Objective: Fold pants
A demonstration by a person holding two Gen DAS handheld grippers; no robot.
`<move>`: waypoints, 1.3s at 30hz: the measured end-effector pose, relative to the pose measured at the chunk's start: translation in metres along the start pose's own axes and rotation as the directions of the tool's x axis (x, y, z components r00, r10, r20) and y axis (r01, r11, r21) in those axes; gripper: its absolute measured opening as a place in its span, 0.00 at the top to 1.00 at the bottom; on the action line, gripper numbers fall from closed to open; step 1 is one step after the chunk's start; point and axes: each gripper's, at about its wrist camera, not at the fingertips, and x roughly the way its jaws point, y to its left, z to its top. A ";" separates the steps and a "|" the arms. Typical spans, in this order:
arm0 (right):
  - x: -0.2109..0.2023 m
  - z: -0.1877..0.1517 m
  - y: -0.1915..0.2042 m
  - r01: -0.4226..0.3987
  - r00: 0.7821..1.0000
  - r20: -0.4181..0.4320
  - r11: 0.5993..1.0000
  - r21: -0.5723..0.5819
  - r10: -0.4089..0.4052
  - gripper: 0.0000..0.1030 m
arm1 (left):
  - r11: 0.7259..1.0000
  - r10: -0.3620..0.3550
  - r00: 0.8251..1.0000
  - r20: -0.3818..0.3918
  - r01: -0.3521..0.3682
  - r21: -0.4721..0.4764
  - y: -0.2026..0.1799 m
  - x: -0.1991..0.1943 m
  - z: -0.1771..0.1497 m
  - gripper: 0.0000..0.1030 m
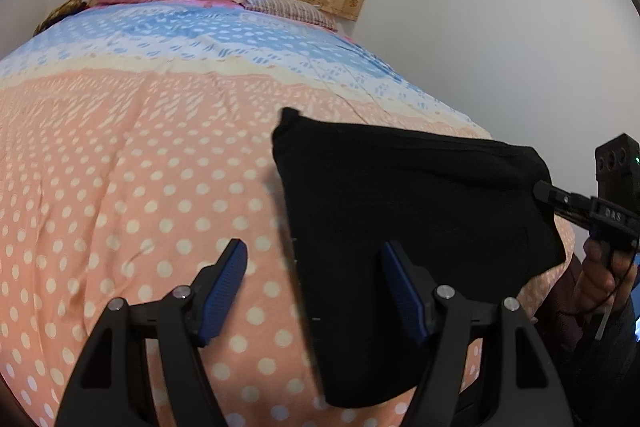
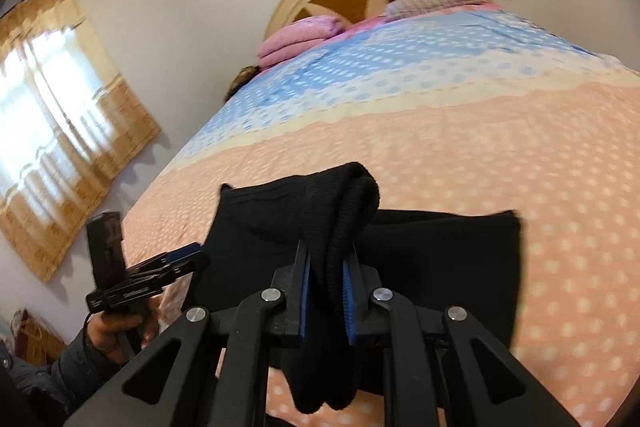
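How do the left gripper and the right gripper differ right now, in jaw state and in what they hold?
The left gripper has its jaws spread wide; the right gripper has them nearly together. The left gripper holds nothing, with bedspread showing between its fingers; the right gripper is clamped on a bunched fold of the black pants, lifting that edge. Both have blue pads and point down toward the bed.

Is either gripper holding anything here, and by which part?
The right gripper pinches a bunched, ribbed edge of the black knit pants. The left gripper stands open and holds nothing.
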 end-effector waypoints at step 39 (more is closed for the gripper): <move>0.000 -0.030 -0.027 0.139 0.989 -0.036 0.989 -0.040 -0.141 0.53 | 0.958 0.213 0.977 0.024 -0.214 0.189 -0.040 0.038 0.030 0.08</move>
